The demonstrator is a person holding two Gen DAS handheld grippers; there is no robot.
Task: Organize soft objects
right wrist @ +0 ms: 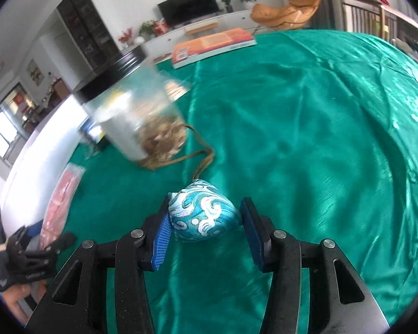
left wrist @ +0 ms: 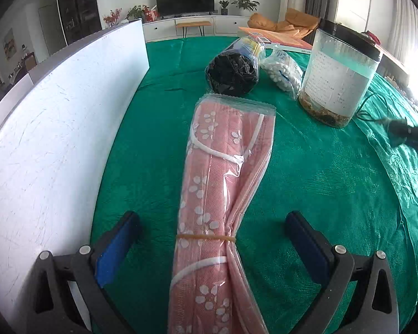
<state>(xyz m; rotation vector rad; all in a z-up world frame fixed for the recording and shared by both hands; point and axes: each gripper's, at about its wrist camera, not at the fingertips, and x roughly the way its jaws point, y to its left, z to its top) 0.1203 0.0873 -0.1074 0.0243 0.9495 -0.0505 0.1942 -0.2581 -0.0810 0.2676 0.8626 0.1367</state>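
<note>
A pink flowered cloth pack (left wrist: pixel 223 183) in clear plastic, tied by a rubber band, lies on the green cloth between the open jaws of my left gripper (left wrist: pixel 211 236). A black roll in plastic (left wrist: pixel 232 73) and a bag of white beads (left wrist: pixel 282 73) lie beyond it. In the right wrist view my right gripper (right wrist: pixel 204 222) is closed on a blue and white embroidered pouch (right wrist: pixel 203 217), whose brown cord (right wrist: pixel 197 161) trails toward the jar. The pink pack (right wrist: pixel 61 194) and left gripper (right wrist: pixel 41 245) show at the left.
A clear jar with a black lid (left wrist: pixel 337 78) stands right of the bags; it also shows blurred in the right wrist view (right wrist: pixel 136 111). A white board (left wrist: pixel 55 139) stands along the left. An orange book (right wrist: pixel 211 43) lies at the far edge.
</note>
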